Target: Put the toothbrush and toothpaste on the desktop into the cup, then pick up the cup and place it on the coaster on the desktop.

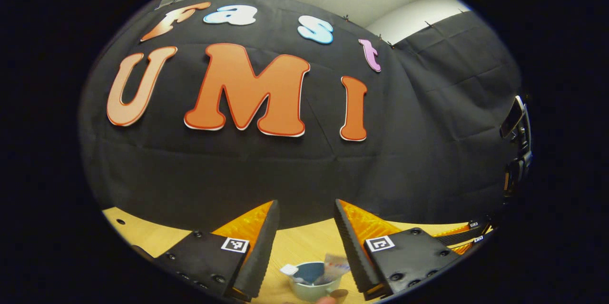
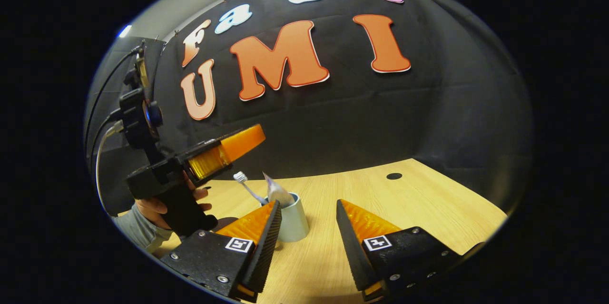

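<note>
Two fingers of the right gripper [image 2: 308, 235] stand wide apart at the near edge of the right gripper view and hold nothing. Just beyond them is the cup [image 2: 292, 223], upright on the wooden desktop [image 2: 404, 209], near the left finger but not between the fingers. The toothbrush [image 2: 247, 186] and the toothpaste [image 2: 276, 192] already stand inside it, leaning out over the rim.

To the left, a hand [image 2: 157, 206] holds the left gripper [image 2: 238, 144] raised above the desktop. In the left gripper view its fingers are also wide apart and empty, with the cup low between them.

I judge the filling step is done and the lifting is next. The right gripper must move left, take the cup wall between its fingers and close. I cannot make out the coaster with certainty.
</note>
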Tool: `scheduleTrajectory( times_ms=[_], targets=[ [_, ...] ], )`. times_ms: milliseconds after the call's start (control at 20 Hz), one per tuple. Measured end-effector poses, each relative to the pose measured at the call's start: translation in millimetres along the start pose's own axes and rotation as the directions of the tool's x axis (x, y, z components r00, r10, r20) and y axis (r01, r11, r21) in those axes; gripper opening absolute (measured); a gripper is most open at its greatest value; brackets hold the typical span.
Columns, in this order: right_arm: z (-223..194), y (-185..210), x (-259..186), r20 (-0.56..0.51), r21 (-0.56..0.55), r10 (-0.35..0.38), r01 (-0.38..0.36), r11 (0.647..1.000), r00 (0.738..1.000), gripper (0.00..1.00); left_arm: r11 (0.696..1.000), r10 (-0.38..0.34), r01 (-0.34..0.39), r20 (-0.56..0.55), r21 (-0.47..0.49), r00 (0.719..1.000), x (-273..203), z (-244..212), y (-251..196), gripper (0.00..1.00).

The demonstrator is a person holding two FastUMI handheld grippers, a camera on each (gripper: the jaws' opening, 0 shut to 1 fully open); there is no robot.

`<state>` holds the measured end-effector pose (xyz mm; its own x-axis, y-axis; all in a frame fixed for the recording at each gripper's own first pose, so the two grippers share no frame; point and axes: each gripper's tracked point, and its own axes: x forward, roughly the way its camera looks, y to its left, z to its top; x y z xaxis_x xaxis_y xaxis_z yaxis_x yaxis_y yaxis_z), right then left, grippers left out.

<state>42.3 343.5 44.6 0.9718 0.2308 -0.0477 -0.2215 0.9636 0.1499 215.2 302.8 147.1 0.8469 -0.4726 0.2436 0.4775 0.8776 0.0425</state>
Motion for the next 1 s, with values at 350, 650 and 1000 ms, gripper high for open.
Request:
scheduleTrajectory(
  times_ms=[350,650,1000],
  targets=[
    [-18.9,37.2,15.0,-0.121,-0.078,0.023,-0.032,0.996,0.992,0.78,0.997,0.066,-0.066,-0.007,0.043,0.998,-34.8,21.0,35.0,0.92],
    [-30.0,50.7,33.5,-0.267,-0.115,-0.013,-0.018,0.993,0.964,0.83,0.988,0.139,-0.132,-0.092,0.081,0.986,-68.4,13.2,64.7,0.98],
    [-46.4,56.6,57.1,-0.450,-0.142,-0.071,0.007,0.990,0.890,0.83,0.965,0.248,-0.235,-0.116,0.120,0.962,-116.9,19.7,109.9,0.97]
  ],
)
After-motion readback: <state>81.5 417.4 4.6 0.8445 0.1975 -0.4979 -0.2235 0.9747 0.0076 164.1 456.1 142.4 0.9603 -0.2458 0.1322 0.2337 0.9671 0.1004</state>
